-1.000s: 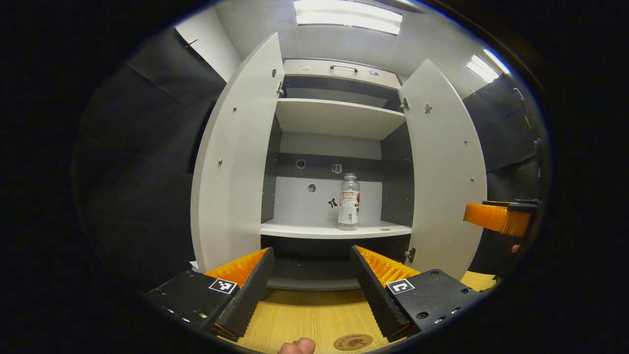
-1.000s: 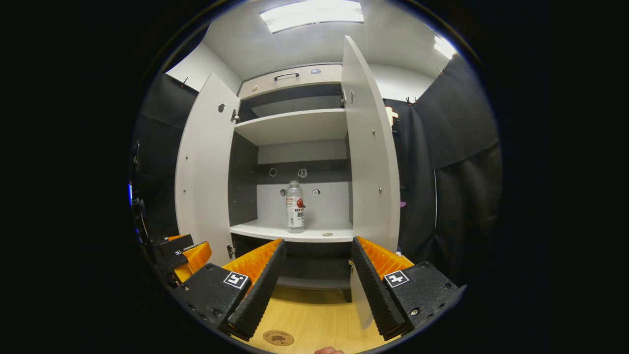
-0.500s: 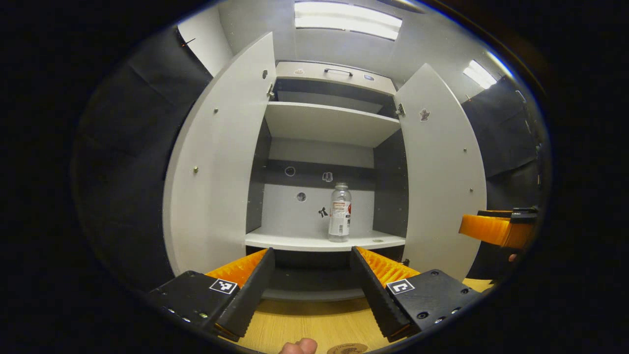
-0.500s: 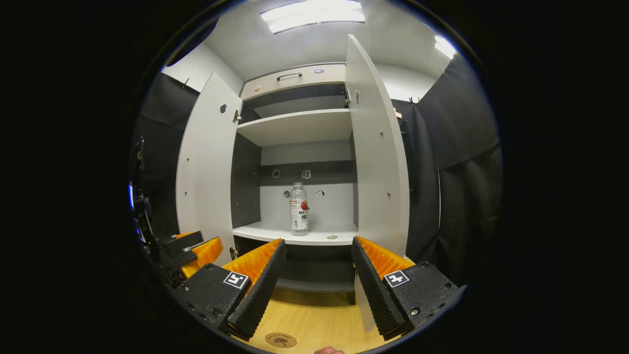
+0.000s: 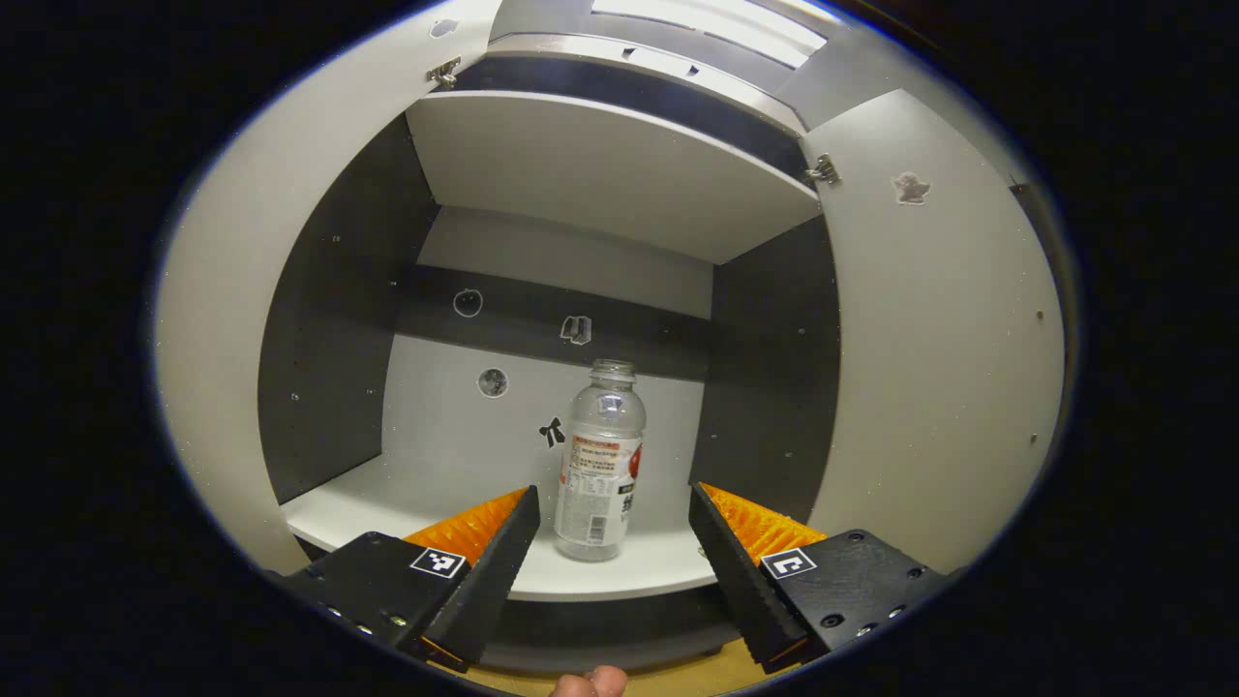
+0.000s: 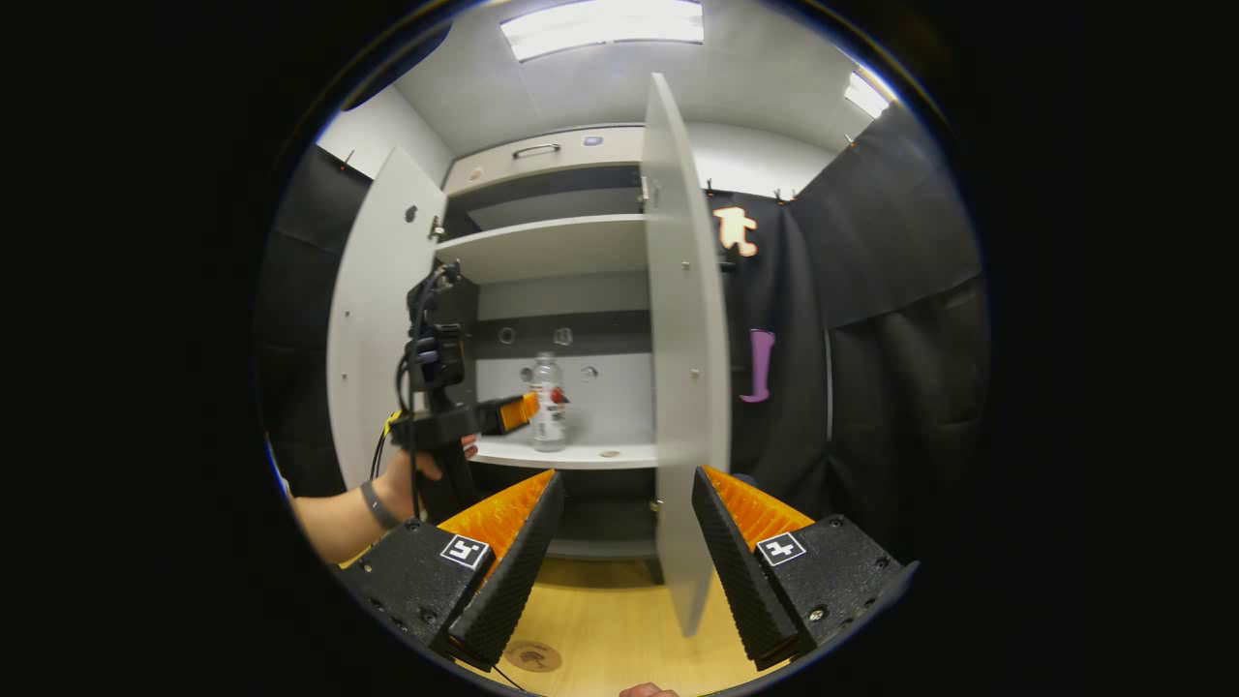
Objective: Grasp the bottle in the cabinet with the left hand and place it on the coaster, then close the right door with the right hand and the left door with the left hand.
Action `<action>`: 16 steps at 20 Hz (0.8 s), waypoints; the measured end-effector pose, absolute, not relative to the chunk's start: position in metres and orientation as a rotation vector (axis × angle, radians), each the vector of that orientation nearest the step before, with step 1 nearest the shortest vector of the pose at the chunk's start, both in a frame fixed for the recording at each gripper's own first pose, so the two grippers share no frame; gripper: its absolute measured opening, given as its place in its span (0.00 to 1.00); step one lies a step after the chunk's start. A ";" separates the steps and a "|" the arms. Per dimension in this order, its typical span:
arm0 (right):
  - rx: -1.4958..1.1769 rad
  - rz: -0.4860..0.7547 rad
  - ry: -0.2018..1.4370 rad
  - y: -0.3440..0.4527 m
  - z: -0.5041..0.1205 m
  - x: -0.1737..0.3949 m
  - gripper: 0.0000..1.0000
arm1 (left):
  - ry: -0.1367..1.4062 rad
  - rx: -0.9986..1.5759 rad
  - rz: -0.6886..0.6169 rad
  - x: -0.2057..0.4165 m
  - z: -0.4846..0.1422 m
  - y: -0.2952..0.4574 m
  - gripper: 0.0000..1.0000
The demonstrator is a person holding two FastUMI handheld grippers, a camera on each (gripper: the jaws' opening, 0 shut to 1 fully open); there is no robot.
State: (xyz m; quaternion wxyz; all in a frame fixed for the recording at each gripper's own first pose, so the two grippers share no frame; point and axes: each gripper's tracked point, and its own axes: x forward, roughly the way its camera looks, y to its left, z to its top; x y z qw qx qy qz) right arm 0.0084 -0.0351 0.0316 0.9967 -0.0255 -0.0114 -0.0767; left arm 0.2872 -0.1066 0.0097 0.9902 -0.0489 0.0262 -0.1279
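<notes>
A clear bottle with a white label stands upright on the cabinet's lower shelf. My left gripper is open just in front of it, one finger on each side, neither touching. In the right gripper view the left gripper, held by a hand, reaches into the cabinet at the bottle. My right gripper is open and empty above the wooden table, facing the edge of the right door. A round coaster lies on the table near the front.
Both cabinet doors stand open: the left door and the right door. An upper shelf hangs above the bottle. A small round disc lies on the lower shelf to the bottle's right. Black cloth hangs right of the cabinet.
The left gripper has moved forward and up into the cabinet, so the bottle now sits between its open fingers. The right gripper has shifted a little to the right, facing the right door's edge.
</notes>
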 end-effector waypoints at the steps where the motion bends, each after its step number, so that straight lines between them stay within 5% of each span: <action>1: -0.052 -0.180 -0.019 -0.042 0.032 0.004 0.83 | 0.077 -0.098 -0.270 0.298 0.002 -0.113 0.94; 12: -0.046 -0.282 -0.025 -0.071 0.037 -0.011 0.83 | 0.095 -0.038 -0.248 0.383 0.000 -0.122 0.94; 16: -0.046 -0.268 -0.022 -0.069 0.035 -0.008 0.83 | 0.078 -0.049 -0.267 0.369 0.011 -0.117 0.78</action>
